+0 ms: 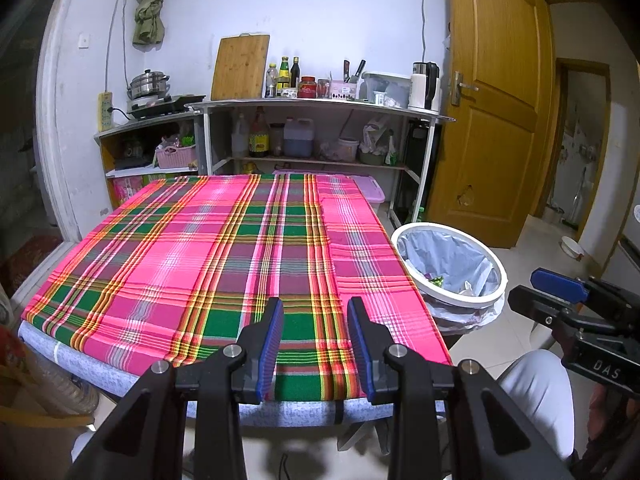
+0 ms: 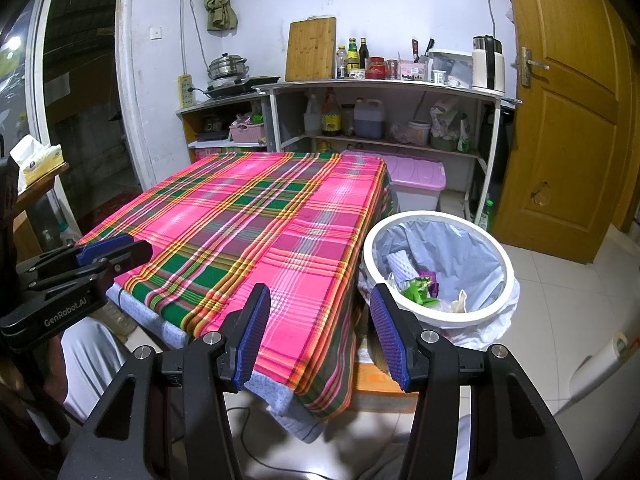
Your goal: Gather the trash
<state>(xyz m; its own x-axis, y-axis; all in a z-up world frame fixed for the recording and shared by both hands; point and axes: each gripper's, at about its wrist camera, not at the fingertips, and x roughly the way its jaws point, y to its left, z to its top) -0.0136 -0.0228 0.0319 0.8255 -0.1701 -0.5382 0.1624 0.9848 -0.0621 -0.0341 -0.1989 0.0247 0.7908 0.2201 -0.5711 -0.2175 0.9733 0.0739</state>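
Left gripper [image 1: 315,312] hangs over the near edge of the plaid tablecloth [image 1: 224,256], jaws spread apart, nothing between them. Right gripper [image 2: 319,300] likewise spread and bare, near the table's corner, just beside the white bin [image 2: 505,264]. Trash [image 2: 420,290], green and purple wrappers, a white foam sleeve, lies inside the bin's bag liner, on the floor beside the table.
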